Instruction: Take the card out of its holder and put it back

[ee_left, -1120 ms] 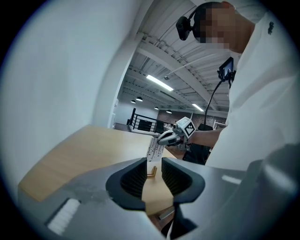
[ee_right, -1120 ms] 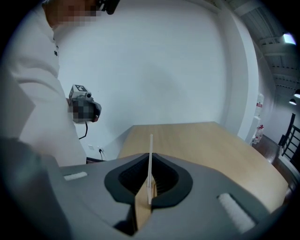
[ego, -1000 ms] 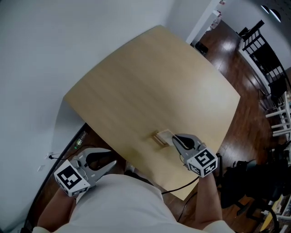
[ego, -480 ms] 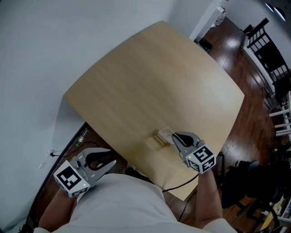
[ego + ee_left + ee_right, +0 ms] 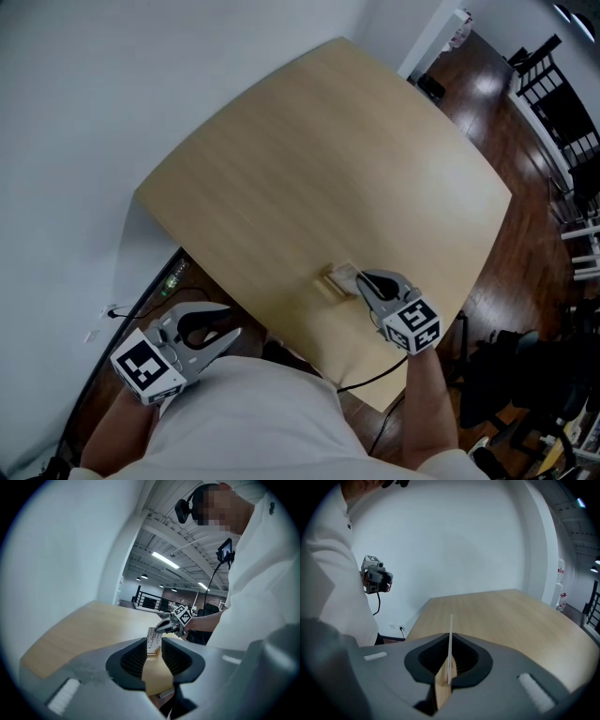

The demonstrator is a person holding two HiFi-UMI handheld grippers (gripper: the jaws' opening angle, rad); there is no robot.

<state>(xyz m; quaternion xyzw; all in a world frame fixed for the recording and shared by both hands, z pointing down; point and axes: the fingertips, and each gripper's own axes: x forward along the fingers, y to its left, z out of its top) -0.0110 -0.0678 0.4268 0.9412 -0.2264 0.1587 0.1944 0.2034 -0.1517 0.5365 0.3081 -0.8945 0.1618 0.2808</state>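
A small wooden card holder sits near the front edge of the light wooden table. The white card stands upright at the holder. My right gripper is shut on the card's edge. In the right gripper view the card shows edge-on as a thin white line pinched between the dark jaws of the right gripper. My left gripper hangs open off the table's left corner, holding nothing. From the left gripper, the card and the right gripper show in the distance.
A white wall runs along the table's left side, with a cable and socket low on it. Dark wooden floor lies to the right, with black chairs beyond. The person's white shirt fills the bottom.
Only the head view has shifted a little. Both grippers and the card stand as before.
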